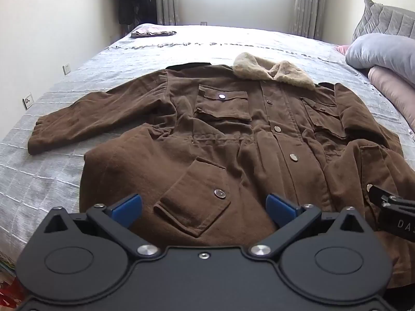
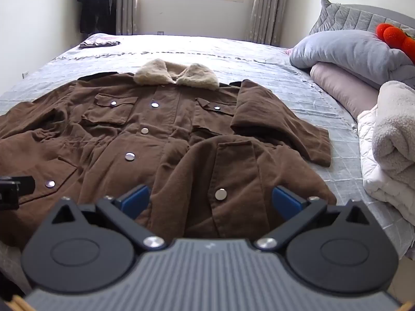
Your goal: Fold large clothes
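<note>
A large brown coat (image 1: 233,142) with a cream fleece collar (image 1: 272,73) lies front up on the bed, buttoned, collar far from me. Its left sleeve (image 1: 85,121) lies spread out to the left. Its right sleeve (image 2: 282,119) is laid out to the right. My left gripper (image 1: 203,207) is open and empty above the coat's lower left pocket (image 1: 194,197). My right gripper (image 2: 211,203) is open and empty above the coat's lower right hem (image 2: 233,181). The right gripper's body shows at the right edge of the left wrist view (image 1: 394,212).
The grey quilted bedspread (image 1: 52,165) covers the bed. A folded patterned cloth (image 1: 153,32) lies at the far left corner. Grey and pink pillows (image 2: 345,51) and a white blanket pile (image 2: 391,134) line the right side. A red plush toy (image 2: 394,36) rests on the pillows.
</note>
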`<move>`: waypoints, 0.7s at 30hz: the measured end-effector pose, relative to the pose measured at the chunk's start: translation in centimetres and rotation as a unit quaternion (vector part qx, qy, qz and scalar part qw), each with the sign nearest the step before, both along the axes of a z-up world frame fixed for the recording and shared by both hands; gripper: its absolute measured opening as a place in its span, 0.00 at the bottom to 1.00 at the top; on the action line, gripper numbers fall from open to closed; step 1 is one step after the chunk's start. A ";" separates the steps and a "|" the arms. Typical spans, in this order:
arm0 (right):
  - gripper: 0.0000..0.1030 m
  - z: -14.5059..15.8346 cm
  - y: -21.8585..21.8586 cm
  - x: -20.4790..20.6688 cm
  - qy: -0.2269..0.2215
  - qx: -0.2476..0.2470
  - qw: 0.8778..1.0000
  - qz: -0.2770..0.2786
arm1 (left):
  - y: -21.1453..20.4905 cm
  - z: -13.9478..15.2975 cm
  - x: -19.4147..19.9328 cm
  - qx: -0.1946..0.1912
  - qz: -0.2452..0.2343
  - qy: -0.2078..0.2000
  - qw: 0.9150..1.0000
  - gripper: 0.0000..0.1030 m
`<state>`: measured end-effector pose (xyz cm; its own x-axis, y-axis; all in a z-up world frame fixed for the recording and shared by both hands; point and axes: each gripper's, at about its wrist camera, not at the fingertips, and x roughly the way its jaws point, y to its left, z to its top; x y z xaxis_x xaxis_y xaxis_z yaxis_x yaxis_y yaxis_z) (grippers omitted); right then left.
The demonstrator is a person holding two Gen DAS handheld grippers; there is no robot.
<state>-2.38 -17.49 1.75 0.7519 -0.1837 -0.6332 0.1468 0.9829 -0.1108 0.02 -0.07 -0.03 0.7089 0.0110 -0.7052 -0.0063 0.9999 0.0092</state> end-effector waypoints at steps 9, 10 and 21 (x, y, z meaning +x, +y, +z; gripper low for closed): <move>1.00 0.1 0.0 0.2 0.000 -0.005 1.000 -0.004 | 0.5 0.4 0.7 0.002 0.002 0.000 1.000 1.00; 1.00 0.1 0.1 0.0 -0.001 -0.005 1.000 -0.005 | 0.6 0.2 0.4 -0.001 0.002 -0.002 1.000 1.00; 1.00 0.3 0.2 0.3 0.003 -0.002 1.000 -0.004 | 0.7 0.1 0.3 0.006 0.002 -0.007 1.000 1.00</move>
<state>-2.09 -17.31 2.07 0.7462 -0.1914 -0.6377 0.1531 0.9814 -0.1155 0.32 0.59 0.09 0.7191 0.0215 -0.6946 -0.0105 0.9997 0.0201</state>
